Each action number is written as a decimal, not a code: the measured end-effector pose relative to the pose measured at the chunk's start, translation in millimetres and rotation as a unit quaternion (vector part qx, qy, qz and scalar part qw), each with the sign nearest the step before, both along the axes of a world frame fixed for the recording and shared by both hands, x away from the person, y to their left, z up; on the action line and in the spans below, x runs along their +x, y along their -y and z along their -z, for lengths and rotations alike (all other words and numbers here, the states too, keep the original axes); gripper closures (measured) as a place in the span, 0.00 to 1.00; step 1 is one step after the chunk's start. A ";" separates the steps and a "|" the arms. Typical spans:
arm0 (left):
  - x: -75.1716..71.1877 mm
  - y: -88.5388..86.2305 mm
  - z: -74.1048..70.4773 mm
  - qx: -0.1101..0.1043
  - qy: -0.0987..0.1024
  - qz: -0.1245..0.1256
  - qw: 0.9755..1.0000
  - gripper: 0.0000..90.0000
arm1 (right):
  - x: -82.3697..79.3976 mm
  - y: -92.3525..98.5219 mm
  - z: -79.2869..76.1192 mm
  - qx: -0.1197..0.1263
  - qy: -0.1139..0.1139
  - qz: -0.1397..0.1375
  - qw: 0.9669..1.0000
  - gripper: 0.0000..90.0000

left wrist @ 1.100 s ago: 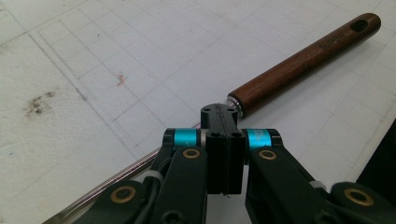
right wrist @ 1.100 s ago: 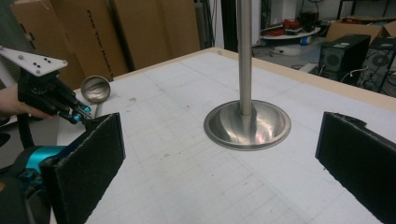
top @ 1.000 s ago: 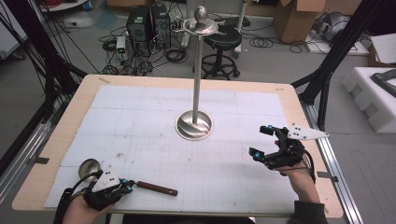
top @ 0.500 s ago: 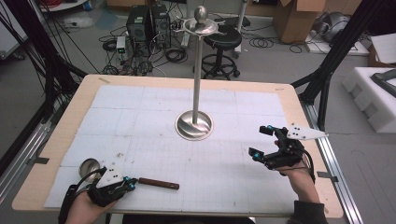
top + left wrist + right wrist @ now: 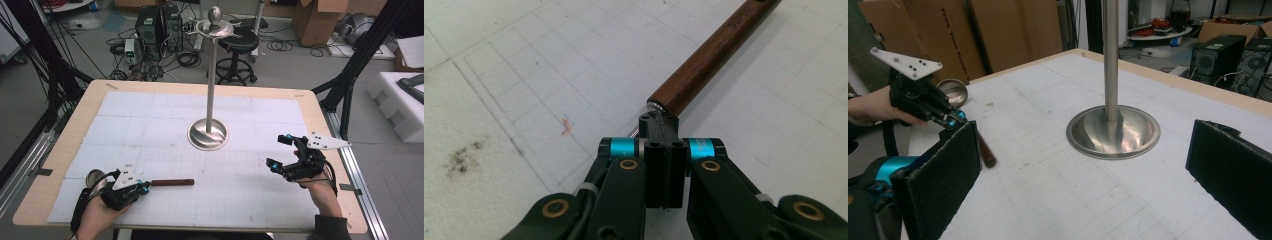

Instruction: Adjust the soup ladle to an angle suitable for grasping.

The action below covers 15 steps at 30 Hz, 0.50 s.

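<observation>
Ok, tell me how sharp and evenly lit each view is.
High view: soft, even light, a bright sheen on the stand's base, slightly soft overall. Left gripper view: the wooden handle is sharp, the left gripper clamped at its metal neck; faint shadow beside the handle. Right gripper view: the right gripper's near pads are blurred, the steel base glares.

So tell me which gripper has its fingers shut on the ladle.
The left gripper: its fingers clamp the ladle where the wooden handle meets the metal shaft. The right gripper is open, holding nothing.

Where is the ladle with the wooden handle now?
In the high view, the ladle lies at the table's near left, its metal neck gripped by the left gripper, in front of the steel stand.
</observation>
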<state>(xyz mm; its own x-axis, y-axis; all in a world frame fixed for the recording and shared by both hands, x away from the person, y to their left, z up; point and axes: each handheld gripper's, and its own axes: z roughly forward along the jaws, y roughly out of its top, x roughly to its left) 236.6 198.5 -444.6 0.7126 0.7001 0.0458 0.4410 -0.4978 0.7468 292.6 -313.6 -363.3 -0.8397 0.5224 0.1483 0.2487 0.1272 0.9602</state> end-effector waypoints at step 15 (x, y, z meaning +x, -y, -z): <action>7.7 -4.9 -9.5 -0.013 0.010 0.005 1.000 1.00 | 0.2 0.1 0.1 0.000 0.000 -0.002 1.000 0.00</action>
